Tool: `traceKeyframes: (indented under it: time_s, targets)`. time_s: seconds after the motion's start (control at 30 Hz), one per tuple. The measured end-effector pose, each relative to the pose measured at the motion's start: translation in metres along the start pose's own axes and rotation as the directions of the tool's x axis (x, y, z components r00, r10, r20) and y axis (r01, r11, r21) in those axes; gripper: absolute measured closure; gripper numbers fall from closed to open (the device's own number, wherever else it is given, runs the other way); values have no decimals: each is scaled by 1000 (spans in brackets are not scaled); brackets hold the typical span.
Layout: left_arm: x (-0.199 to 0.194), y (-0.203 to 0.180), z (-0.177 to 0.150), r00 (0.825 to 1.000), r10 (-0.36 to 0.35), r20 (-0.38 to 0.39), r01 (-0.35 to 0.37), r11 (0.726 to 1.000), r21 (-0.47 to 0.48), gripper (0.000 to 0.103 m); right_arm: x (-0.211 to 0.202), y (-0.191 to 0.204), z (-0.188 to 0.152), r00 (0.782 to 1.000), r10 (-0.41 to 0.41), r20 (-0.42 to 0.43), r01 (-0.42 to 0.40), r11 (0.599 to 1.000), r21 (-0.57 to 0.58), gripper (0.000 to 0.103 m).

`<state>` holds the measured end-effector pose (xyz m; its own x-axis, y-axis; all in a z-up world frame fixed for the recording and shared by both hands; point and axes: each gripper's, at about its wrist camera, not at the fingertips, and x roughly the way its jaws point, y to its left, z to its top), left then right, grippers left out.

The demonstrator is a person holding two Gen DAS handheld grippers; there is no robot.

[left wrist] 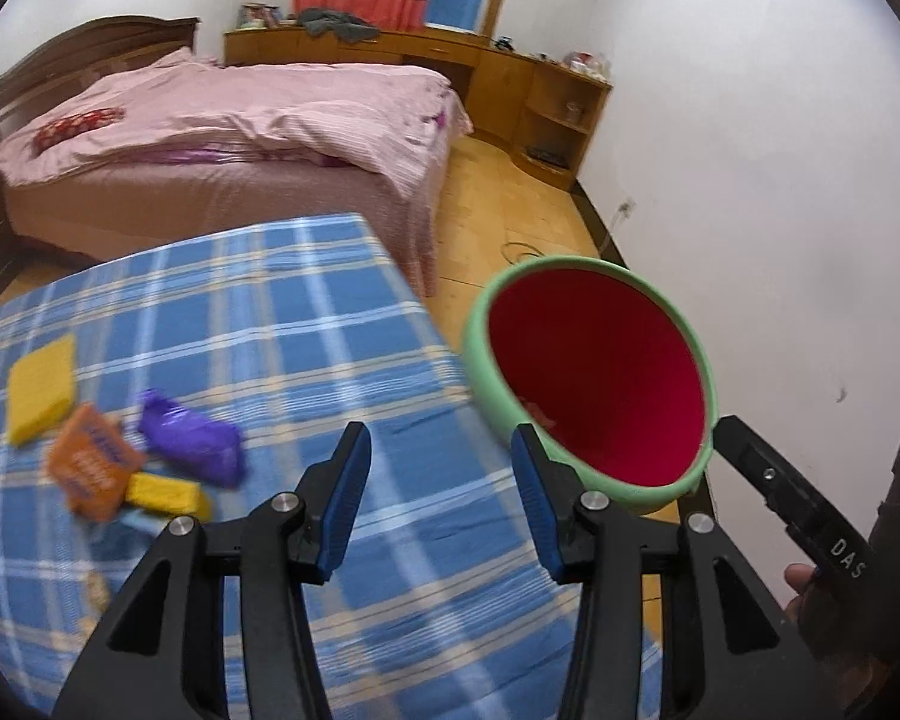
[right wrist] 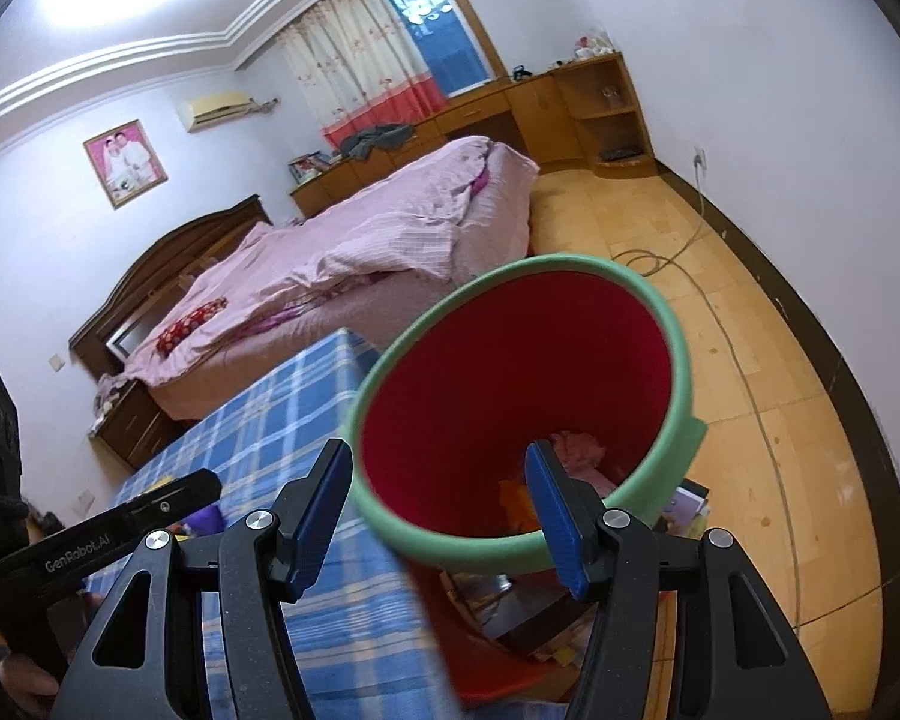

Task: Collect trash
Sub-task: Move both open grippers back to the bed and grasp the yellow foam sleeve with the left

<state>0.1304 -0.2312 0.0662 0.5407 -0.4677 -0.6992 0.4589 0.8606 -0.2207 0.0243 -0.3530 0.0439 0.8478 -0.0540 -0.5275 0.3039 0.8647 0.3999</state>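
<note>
both grippers, left gripper and right gripper, gape empty; bin mouth tilts toward them.

The desk cloth is blue plaid. The bin is red inside with a green rim. Wrappers: purple, orange. Sponge yellow.

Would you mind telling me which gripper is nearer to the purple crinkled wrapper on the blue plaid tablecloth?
Left. The left gripper hovers open just right of the purple crinkled wrapper; the right gripper hangs open at the red bin with green rim, beyond the table's edge.
</note>
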Motion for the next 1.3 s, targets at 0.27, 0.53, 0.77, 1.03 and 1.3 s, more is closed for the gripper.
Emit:
traceKeyframes:
  time_s: [0.27, 0.53, 0.77, 1.03, 1.3]
  targets:
    - [-29, 62, -10, 997, 69, 18, -67, 992, -104, 54, -1, 39, -6, 1000, 11, -7, -11, 999, -35, 41]
    - [-40, 119, -17, 991, 130, -22, -132, 976, -175, 48, 8, 63, -18, 998, 32, -51, -33, 999, -27, 41]
    - [-28, 163, -18, 991, 108, -83, -124, 968, -217, 42, 20, 77, -28, 993, 36, -110, -41, 998, -47, 41]
    - [-16, 211, -6, 993, 92, -76, -108, 963, -248, 19, 34, 86, -35, 987, 18, -158, -27, 998, -56, 41]
    - [4, 240, 10, 985, 170, -31, -172, 958, -229, 4, 48, 81, -36, 982, -1, -189, -8, 999, -48, 41]
